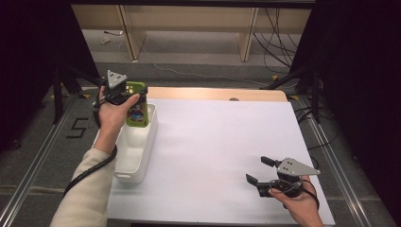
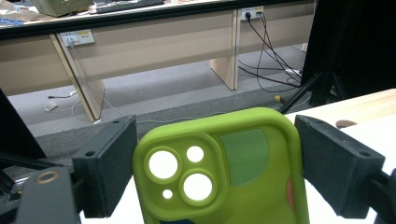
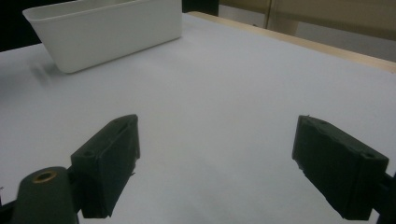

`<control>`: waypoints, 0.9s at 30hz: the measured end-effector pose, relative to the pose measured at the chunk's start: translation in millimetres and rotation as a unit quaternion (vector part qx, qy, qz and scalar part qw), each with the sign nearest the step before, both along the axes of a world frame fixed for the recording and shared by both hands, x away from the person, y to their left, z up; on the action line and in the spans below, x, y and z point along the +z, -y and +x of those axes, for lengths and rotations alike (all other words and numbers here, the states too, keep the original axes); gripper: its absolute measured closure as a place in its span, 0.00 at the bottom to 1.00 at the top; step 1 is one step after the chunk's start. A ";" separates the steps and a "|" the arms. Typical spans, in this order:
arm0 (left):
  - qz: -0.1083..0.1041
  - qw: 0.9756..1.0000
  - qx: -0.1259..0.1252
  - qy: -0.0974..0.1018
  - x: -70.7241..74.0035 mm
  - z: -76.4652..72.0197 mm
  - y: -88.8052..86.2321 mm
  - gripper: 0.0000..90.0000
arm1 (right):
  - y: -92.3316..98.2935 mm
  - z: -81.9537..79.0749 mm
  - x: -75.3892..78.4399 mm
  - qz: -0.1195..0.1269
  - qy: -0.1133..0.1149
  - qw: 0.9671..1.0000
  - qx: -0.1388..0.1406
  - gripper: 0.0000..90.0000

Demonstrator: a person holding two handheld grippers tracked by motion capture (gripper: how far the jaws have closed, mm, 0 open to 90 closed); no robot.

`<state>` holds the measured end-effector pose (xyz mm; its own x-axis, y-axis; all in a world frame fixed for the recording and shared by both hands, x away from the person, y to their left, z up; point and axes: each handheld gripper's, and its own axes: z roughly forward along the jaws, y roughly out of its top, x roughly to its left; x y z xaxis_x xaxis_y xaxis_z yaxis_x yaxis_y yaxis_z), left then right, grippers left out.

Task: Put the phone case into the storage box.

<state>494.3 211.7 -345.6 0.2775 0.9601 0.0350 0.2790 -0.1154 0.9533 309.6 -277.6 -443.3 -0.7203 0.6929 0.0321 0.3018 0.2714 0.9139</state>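
A lime-green phone case (image 1: 136,111) with camera cut-outs (image 2: 180,175) is held upright between the jaws of my left gripper (image 1: 134,97), which is shut on its two side edges. In the left gripper view the case (image 2: 243,186) spans the whole gap between the black pads (image 2: 109,170). It hangs over the far end of a white bin (image 1: 142,156) at the table's left edge. My right gripper (image 1: 259,170) rests low over the white table top at the near right, open, with nothing between its jaws (image 3: 217,144).
The white bin (image 3: 107,32) is long, and what shows of its inside is bare. The white sheet (image 1: 222,142) covers the table, with a wooden strip (image 1: 213,93) along the far edge. Cables and bench legs stand on the floor beyond.
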 end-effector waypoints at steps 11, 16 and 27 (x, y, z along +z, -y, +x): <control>-0.002 1.000 0.003 -0.004 -1.1 4.7 -1.7 0.18 | 0.2 0.1 -0.1 0.000 0.000 1.000 0.000 0.18; -0.003 1.000 0.004 -0.006 -2.3 6.3 -2.6 0.18 | 0.0 0.2 -0.3 0.001 0.000 1.000 0.001 0.18; -0.004 1.000 0.005 -0.008 -3.5 9.6 -3.0 0.18 | 0.0 0.2 -0.3 0.001 0.000 1.000 0.000 0.18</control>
